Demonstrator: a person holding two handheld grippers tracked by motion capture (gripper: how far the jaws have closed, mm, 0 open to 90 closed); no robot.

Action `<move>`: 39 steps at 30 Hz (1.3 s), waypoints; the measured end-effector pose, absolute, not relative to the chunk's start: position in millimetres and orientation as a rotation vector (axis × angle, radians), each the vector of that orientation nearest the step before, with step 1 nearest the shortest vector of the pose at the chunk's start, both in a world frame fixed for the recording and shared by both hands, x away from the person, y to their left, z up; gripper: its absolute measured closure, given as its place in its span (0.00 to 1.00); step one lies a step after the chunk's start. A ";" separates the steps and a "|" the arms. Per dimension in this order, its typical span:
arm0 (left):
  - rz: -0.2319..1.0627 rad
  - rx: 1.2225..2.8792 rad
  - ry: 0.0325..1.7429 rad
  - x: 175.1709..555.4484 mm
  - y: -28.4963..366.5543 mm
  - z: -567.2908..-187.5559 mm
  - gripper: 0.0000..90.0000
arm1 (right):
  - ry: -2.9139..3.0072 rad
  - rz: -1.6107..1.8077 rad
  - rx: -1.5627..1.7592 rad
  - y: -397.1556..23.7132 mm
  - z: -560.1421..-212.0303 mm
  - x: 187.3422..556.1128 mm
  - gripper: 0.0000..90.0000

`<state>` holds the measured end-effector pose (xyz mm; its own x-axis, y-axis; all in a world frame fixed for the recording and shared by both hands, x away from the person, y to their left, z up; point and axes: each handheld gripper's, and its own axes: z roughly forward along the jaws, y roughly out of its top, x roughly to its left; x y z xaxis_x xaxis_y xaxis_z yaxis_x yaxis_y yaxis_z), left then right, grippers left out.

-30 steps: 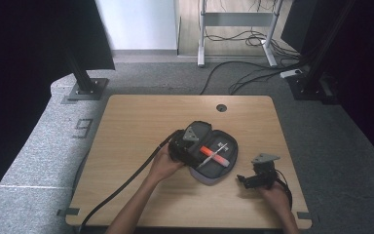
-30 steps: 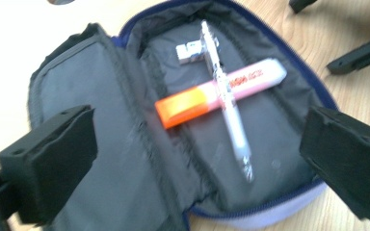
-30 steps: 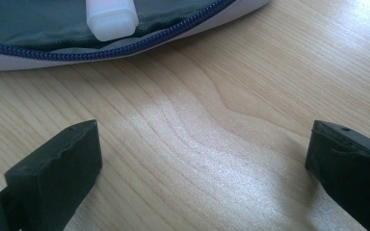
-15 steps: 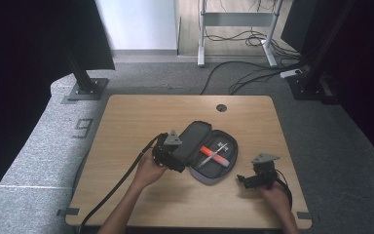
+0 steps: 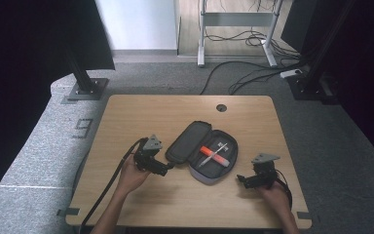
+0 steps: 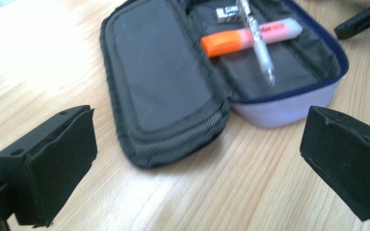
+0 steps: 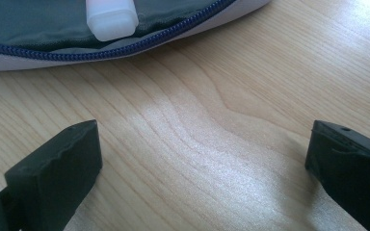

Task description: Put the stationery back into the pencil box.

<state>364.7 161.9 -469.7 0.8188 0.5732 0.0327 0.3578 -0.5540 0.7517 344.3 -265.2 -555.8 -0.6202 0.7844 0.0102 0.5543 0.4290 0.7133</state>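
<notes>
An open grey pencil case (image 5: pixel 187 142) lies on the wooden table (image 5: pixel 141 114), its lid folded out flat to the left. In its tray lie an orange-capped pink highlighter (image 5: pixel 213 155), a clear pen (image 5: pixel 220 148) across it, and a small silver item (image 6: pixel 229 12). My left gripper (image 5: pixel 168 168) rests just left of the lid, open and holding nothing. In the left gripper view the lid (image 6: pixel 159 72) lies just ahead of the jaws (image 6: pixel 197 159). My right gripper (image 5: pixel 241 181) sits open on the table right of the case, pointing at its zipped edge (image 7: pixel 125 43).
Bare tabletop surrounds the case. A round cable hole (image 5: pixel 221 107) sits near the far edge. Cables trail from both grippers toward the table's near edge. Beyond the table are grey carpet, stand bases and floor cables.
My left gripper has drawn back to the left, off the case. The lid, which stood partly raised, now lies flat open. The right gripper has stayed put.
</notes>
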 end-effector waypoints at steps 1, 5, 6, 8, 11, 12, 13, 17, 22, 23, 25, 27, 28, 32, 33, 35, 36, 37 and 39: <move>0.354 2.213 0.683 364.2 164.1 -470.9 0.00 | 2.364 0.998 1.150 -265.2 -555.8 344.3 0.00; 0.356 2.203 0.714 361.6 175.6 -479.7 0.00 | 2.364 0.998 1.151 -265.2 -555.8 344.3 0.00; 0.359 2.203 0.721 361.2 178.0 -482.0 0.00 | 2.363 0.998 1.151 -265.2 -555.8 344.3 0.00; 0.361 2.205 0.731 360.5 182.1 -485.8 0.00 | 2.363 0.998 1.150 -265.2 -555.8 344.3 0.00; 0.361 2.202 0.736 358.6 188.1 -493.6 0.00 | 2.363 0.998 1.151 -265.2 -555.8 344.3 0.00; 0.358 2.204 0.734 357.9 189.7 -496.1 0.00 | 2.363 0.998 1.151 -265.2 -555.8 344.3 0.00; 0.354 2.200 0.737 356.9 191.0 -499.6 0.00 | 2.363 0.998 1.151 -265.2 -555.8 344.3 0.00; 0.359 2.218 0.739 354.8 193.9 -510.9 0.00 | 2.363 0.998 1.151 -265.2 -555.8 344.3 0.00; 0.338 2.240 0.747 354.4 197.4 -526.8 0.00 | 2.363 0.998 1.151 -265.2 -555.8 344.3 0.00; 0.332 2.250 0.750 355.0 198.4 -531.7 0.00 | 2.363 0.998 1.151 -265.2 -555.8 344.3 0.00; 0.331 2.279 0.757 356.6 199.0 -538.6 0.00 | 2.363 0.998 1.151 -265.2 -555.8 344.3 0.00; 0.339 2.298 0.762 357.7 199.2 -544.2 0.00 | 2.363 0.998 1.151 -265.2 -555.8 344.3 0.00; 0.334 2.309 0.764 358.3 199.3 -547.0 0.00 | 2.363 0.998 1.151 -265.2 -555.8 344.3 0.00; 0.336 2.314 0.771 358.3 198.8 -547.5 0.00 | 2.363 0.998 1.151 -265.2 -555.8 344.3 0.00; 0.328 2.314 0.779 358.6 198.7 -547.6 0.00 | 2.363 0.998 1.151 -265.2 -555.8 344.3 0.00; 0.290 2.308 0.809 360.2 199.5 -548.2 0.00 | 2.363 0.998 1.151 -265.2 -555.8 344.2 0.00; 0.288 2.306 0.814 360.6 199.9 -548.2 0.00 | 2.363 0.998 1.151 -265.2 -555.9 344.1 0.00; 0.292 2.306 0.819 360.5 199.8 -548.3 0.00 | 2.363 0.998 1.152 -265.2 -556.0 344.0 0.00; 0.292 2.306 0.819 360.5 199.8 -548.2 0.00 | 2.361 0.998 1.154 -265.3 -556.1 343.7 0.00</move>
